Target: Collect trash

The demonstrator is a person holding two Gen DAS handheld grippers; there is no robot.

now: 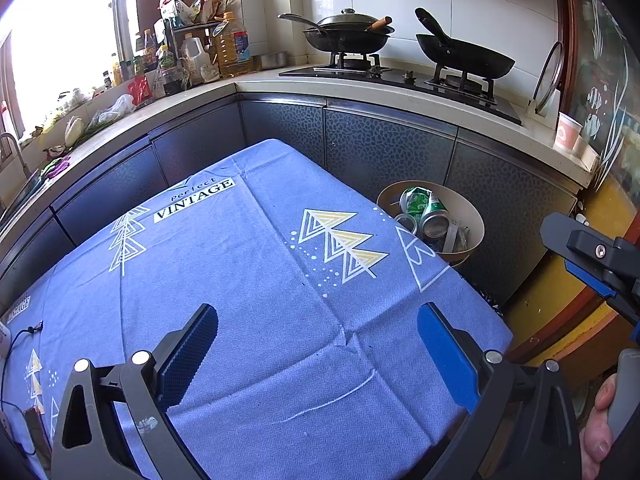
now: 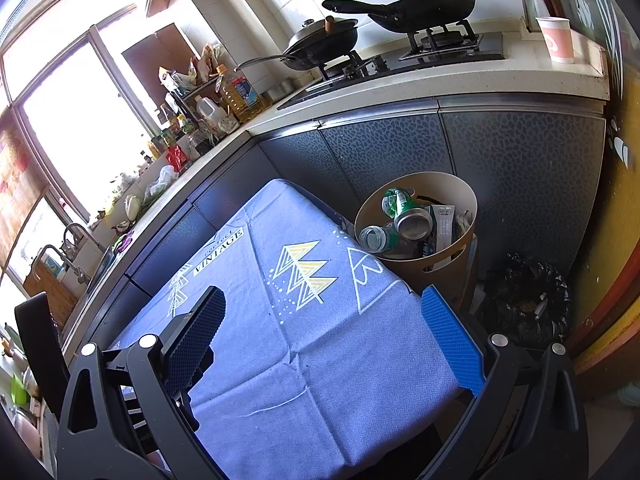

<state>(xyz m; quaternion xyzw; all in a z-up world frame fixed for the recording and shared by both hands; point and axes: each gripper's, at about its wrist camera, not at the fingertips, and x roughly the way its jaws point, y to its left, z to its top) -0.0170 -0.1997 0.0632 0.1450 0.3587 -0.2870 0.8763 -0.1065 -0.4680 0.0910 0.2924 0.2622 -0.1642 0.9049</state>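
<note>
A round beige bin (image 1: 474, 222) (image 2: 460, 196) stands on the floor past the table's far right corner, holding green cans (image 1: 434, 214) (image 2: 412, 220), a clear bottle (image 2: 376, 238) and wrappers. The table wears a blue patterned cloth (image 1: 260, 280) (image 2: 312, 340) with no trash on the part I see. My left gripper (image 1: 318, 348) hovers open over the cloth's near side, nothing between its blue pads. My right gripper (image 2: 324, 328) is open too, above the table's right corner. In the left wrist view, the right gripper (image 1: 592, 268) shows at the right edge, held by a hand (image 1: 600, 420).
A grey L-shaped counter (image 1: 360, 92) runs behind the table with two woks on a gas stove (image 1: 400, 72), oil bottles (image 1: 232, 46), and a paper cup (image 2: 556, 40). A black bag (image 2: 524, 304) lies on the floor right of the bin. A thin cable (image 1: 20, 340) rests at the cloth's left.
</note>
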